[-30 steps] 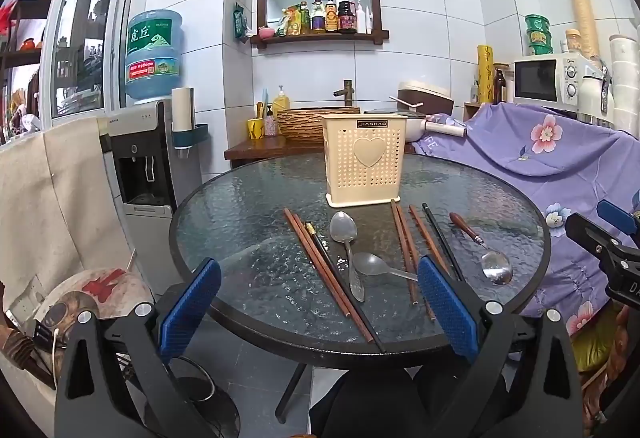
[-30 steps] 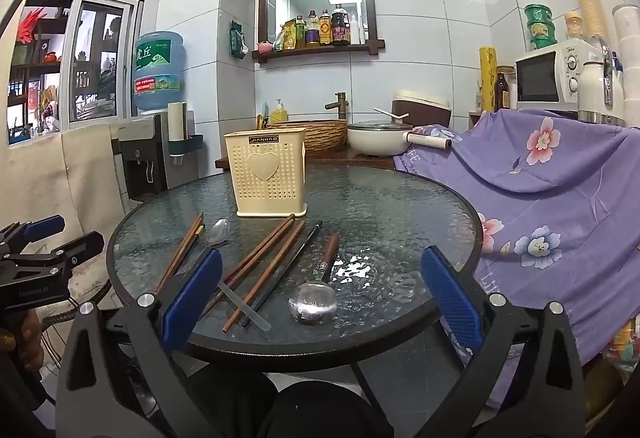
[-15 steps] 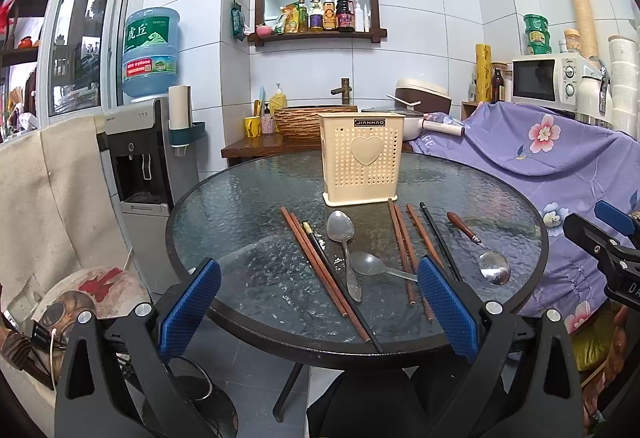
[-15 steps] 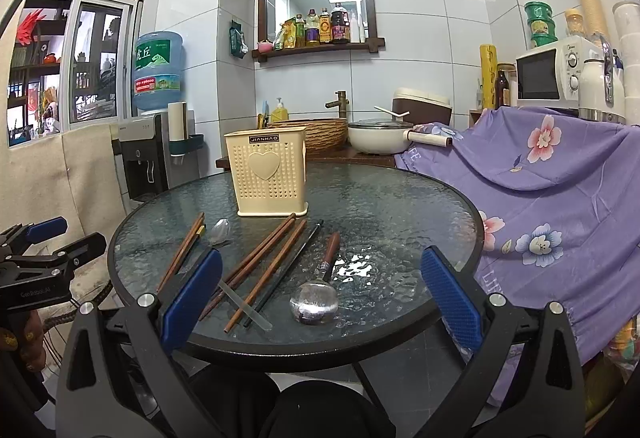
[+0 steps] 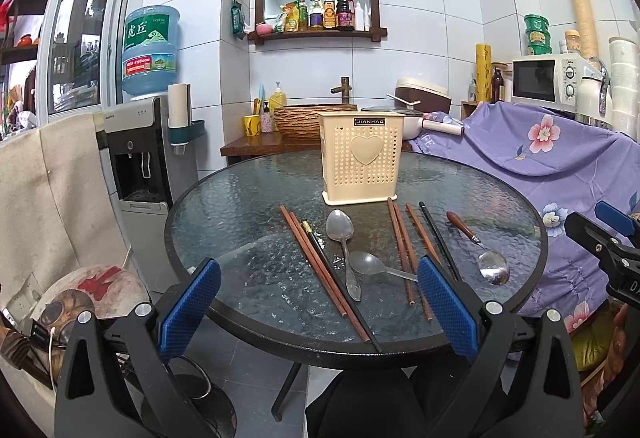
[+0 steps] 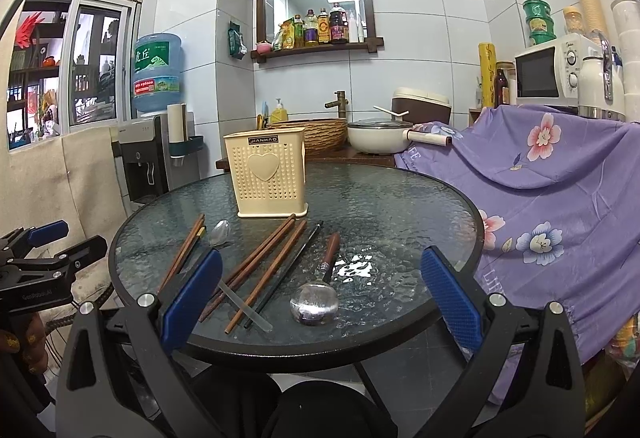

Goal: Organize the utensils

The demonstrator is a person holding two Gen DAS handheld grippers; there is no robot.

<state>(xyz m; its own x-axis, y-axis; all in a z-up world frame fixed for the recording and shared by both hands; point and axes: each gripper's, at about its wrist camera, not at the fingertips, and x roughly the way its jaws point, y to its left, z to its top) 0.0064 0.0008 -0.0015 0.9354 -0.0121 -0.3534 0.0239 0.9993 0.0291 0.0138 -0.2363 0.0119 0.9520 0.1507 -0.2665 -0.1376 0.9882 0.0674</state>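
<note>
Mid-frame on round pebbled-glass table (image 5: 240,206): one perforated cream plastic holder (image 5: 360,162), three spoons (image 5: 340,226), seven chopsticks (image 5: 312,258). Left gripper (image 5: 318,304), right gripper (image 6: 320,294): both spread wide, empty.

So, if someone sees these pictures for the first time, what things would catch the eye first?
Probably the cream utensil holder with a heart on its front, standing upright at the far side of the round glass table. In front of it, chopsticks and metal spoons lie scattered flat, one wooden-handled spoon nearest the right claw. Both that and the left claw stand wide open at the near edge, holding nothing.
</note>
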